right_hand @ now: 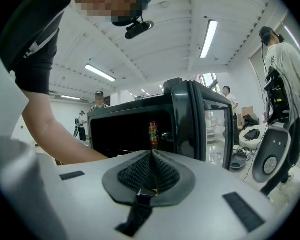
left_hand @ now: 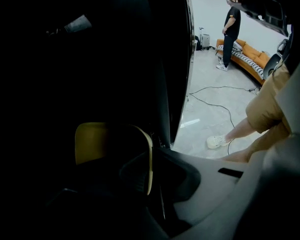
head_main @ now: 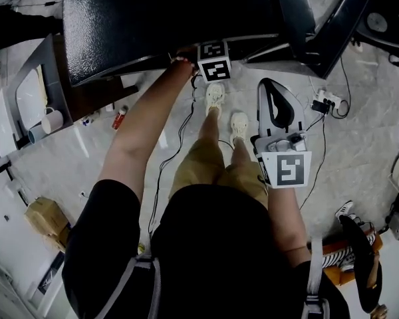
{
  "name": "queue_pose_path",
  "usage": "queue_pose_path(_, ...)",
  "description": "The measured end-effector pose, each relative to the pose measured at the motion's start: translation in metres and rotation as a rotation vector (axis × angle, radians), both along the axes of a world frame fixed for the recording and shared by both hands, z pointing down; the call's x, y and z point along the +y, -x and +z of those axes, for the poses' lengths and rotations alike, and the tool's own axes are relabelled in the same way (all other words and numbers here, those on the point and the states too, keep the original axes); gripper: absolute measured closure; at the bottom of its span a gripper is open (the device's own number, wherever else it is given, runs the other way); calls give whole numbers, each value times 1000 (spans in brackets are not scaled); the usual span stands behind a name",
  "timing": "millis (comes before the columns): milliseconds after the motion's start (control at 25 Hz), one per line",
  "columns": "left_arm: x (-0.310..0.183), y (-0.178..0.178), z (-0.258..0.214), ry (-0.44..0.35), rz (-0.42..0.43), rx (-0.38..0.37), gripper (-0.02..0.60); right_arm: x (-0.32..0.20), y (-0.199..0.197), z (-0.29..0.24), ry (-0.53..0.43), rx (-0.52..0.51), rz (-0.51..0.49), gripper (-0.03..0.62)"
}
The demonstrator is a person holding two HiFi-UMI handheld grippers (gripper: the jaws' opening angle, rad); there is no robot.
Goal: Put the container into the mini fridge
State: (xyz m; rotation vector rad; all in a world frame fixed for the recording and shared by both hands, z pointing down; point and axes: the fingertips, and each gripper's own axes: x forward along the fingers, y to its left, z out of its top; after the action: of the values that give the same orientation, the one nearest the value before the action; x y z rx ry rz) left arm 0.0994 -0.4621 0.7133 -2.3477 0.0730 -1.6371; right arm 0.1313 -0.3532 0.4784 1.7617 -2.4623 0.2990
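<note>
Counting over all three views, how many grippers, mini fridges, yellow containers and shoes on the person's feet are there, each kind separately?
grippers: 2, the left gripper and the right gripper
mini fridge: 1
yellow container: 1
shoes on the person's feet: 2
total: 6

A white cup [head_main: 52, 120] stands on a grey shelf [head_main: 21, 85] at the left edge of the pale floor [head_main: 366, 151], with a brown paper bag [head_main: 45, 216] lying nearer on that side. A power strip [head_main: 326, 101] lies towards the floor's right edge. At its far side a person [left_hand: 231, 26] stands beside an orange sofa [left_hand: 250, 59].
</note>
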Motion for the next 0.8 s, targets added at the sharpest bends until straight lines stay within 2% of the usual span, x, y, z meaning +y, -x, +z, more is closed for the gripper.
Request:
queue_pose_path(480, -26, -4, 18, -59, 74, -81, 549, 0, 1, 13, 33, 19, 21, 557)
queue_pose_path(720, -26, -1, 22, -88, 97, -98, 543, 3, 4, 16, 45, 21, 16, 557)
queue_pose_path(760, -26, -1, 24, -83, 99, -100, 528, 3, 4, 15, 43, 21, 16, 557)
queue_pose_path(800, -25, 0, 26, -73, 97, -102, 487, 3, 4, 15, 42, 23, 15, 557)
